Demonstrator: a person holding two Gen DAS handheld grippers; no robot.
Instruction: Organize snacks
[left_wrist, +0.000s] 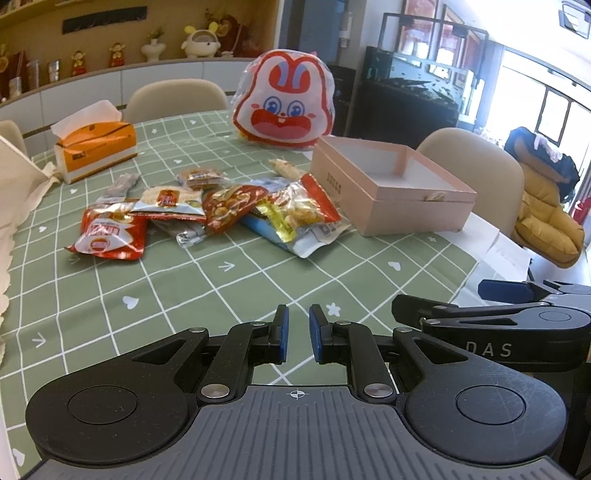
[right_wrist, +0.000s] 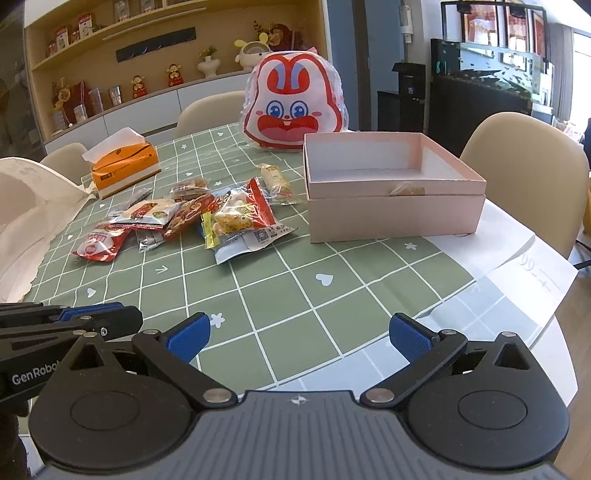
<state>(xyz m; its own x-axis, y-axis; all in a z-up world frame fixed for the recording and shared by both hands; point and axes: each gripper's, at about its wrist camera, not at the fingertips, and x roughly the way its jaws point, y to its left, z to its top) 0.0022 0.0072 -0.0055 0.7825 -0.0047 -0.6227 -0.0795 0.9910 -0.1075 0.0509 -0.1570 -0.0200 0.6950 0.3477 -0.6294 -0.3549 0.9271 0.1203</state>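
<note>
Left wrist view: the left gripper (left_wrist: 298, 332) is seen at the bottom of the frame with its blue fingers (left_wrist: 283, 334) drawn almost together, only a narrow gap between them and nothing held. The right gripper (right_wrist: 299, 338), seen in the right wrist view, is spread wide with its fingers (right_wrist: 188, 338) well apart and nothing between them; green checked cloth (right_wrist: 258, 295) is seen through the gap. A heap of snack packets (left_wrist: 207, 214) is seen left of centre in the left wrist view, lying on the counter (left_wrist: 229, 280), the packets overlapping one another. An open pink box (left_wrist: 391, 188) is placed just to the right of the heap, its white inside bare, and it is set on what looks like its own lid. A rabbit-faced bag (left_wrist: 286, 99) is stood behind the box, at upper centre. An orange tissue box (left_wrist: 96, 147) is seen at upper left, well apart from the snacks.
</note>
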